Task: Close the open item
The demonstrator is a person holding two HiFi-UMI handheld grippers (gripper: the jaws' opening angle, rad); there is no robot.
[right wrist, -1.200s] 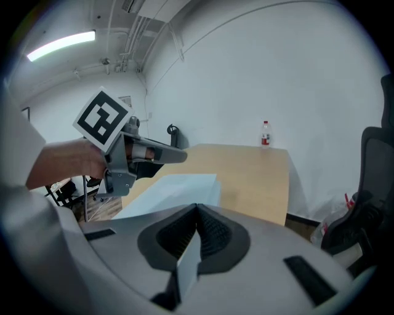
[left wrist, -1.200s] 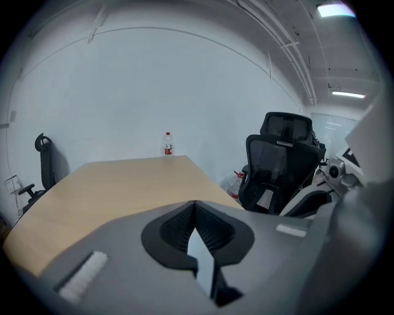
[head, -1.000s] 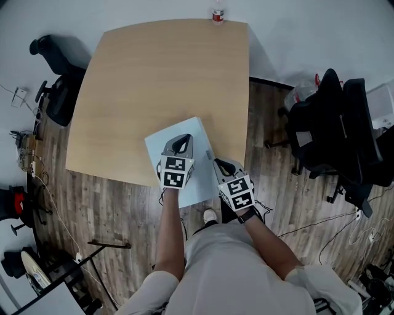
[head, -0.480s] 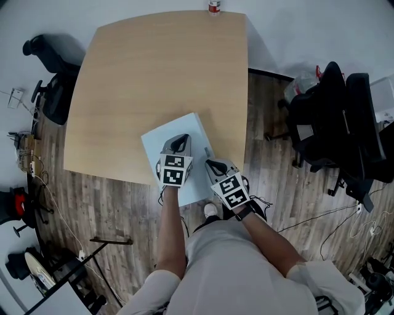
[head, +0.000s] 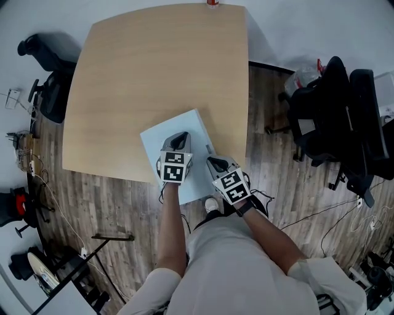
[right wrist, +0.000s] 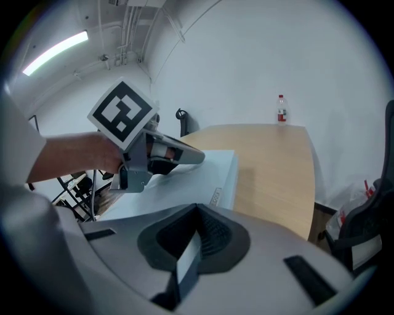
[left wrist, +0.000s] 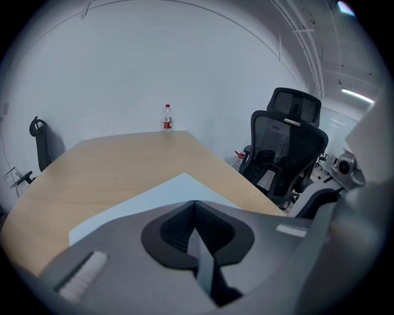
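Observation:
A flat white box point(head: 184, 126) lies at the table's near edge, partly overhanging it. Its top lies flat, and I see no gap along the side with the small label point(right wrist: 215, 198). My left gripper point(head: 179, 142) is over the box's middle, jaws shut with nothing between them; whether it touches the top I cannot tell. My right gripper point(head: 213, 162) hangs at the box's right near corner, also shut and empty. The box point(left wrist: 161, 195) fills the space just past the left gripper point(left wrist: 194, 203). From the right gripper point(right wrist: 197, 210), the box point(right wrist: 212, 167) and the left gripper point(right wrist: 188, 155) both show.
The wooden table point(head: 160, 67) stretches away, with a small bottle point(head: 212, 2) at its far edge. Black office chairs point(head: 345, 117) stand to the right, another chair point(head: 46, 74) to the left. Cables and gear lie on the wood floor point(head: 80, 203).
The right gripper has shifted slightly along the box's right corner. The left gripper stays over the box. The head view has tilted a little.

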